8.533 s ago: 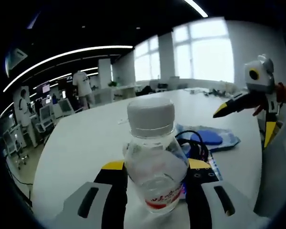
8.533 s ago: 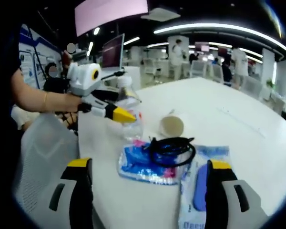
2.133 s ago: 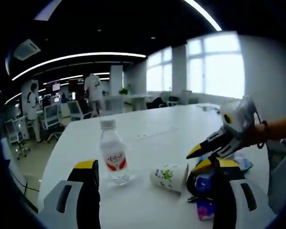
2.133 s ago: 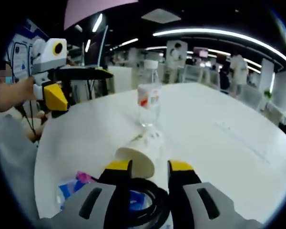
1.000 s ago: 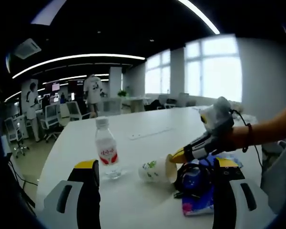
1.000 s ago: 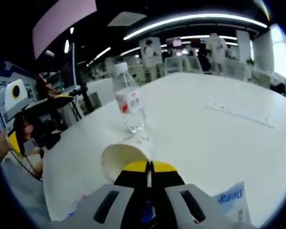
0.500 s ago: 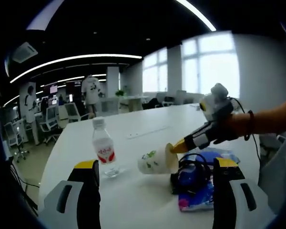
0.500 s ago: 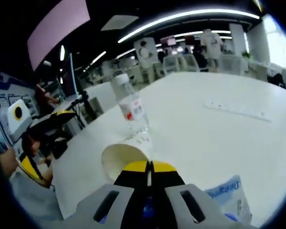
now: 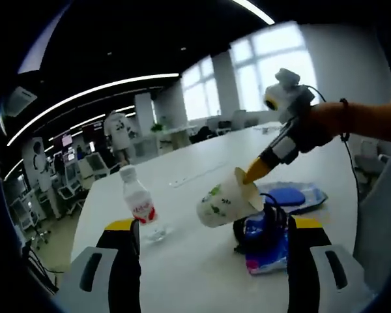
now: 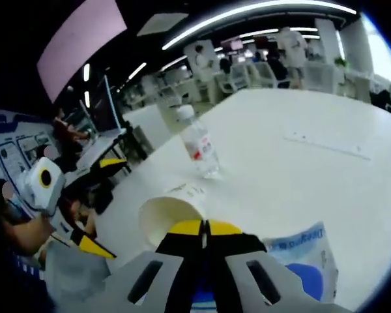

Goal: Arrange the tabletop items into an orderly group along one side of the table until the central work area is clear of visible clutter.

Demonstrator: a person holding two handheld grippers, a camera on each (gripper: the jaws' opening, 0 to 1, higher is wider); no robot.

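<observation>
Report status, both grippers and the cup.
Right gripper shut on paper cup, lifted off table. Left gripper open, empty. Water bottle upright; cable coil on packets.

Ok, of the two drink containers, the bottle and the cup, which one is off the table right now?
The paper cup: the right tool pinches its rim and holds it tilted in the air. The water bottle stands upright on the table.

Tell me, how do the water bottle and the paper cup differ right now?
The water bottle stands upright on the white table; the paper cup hangs tilted in the air, pinched at its rim by the right gripper. The bottle is clear and capped; the cup is opaque and open.
</observation>
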